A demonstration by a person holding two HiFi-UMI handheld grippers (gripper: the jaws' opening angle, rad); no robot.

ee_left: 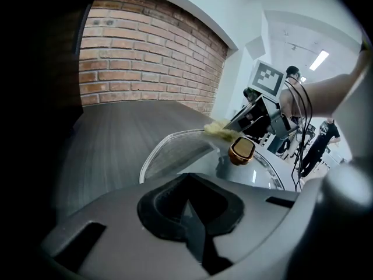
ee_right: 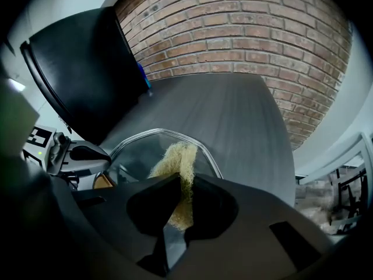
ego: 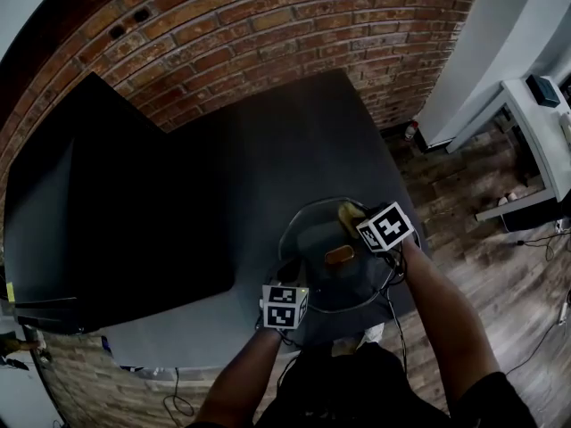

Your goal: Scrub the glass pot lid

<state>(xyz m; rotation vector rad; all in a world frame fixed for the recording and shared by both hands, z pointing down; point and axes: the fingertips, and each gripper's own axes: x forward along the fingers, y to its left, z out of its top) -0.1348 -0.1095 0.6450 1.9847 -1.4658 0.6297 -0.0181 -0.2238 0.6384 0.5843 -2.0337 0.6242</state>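
The glass pot lid [ego: 314,239] lies on the dark table near its front edge, with a brown-gold knob [ego: 339,257] at its middle. My left gripper [ego: 289,279] is shut on the lid's near left rim; in the left gripper view the lid [ee_left: 180,153] runs from the jaws out to the knob [ee_left: 240,150]. My right gripper [ego: 357,219] is shut on a yellow fibrous scrub pad [ego: 349,211] that rests on the lid's far right part. In the right gripper view the pad [ee_right: 179,168] sticks out of the jaws onto the glass [ee_right: 143,150].
A large black slab [ego: 107,212] covers the table's left half. A brick wall [ego: 268,34] runs behind the table [ego: 294,141]. Wooden floor [ego: 464,194] and a white desk [ego: 544,141] lie to the right. A person stands in the background [ee_left: 317,144].
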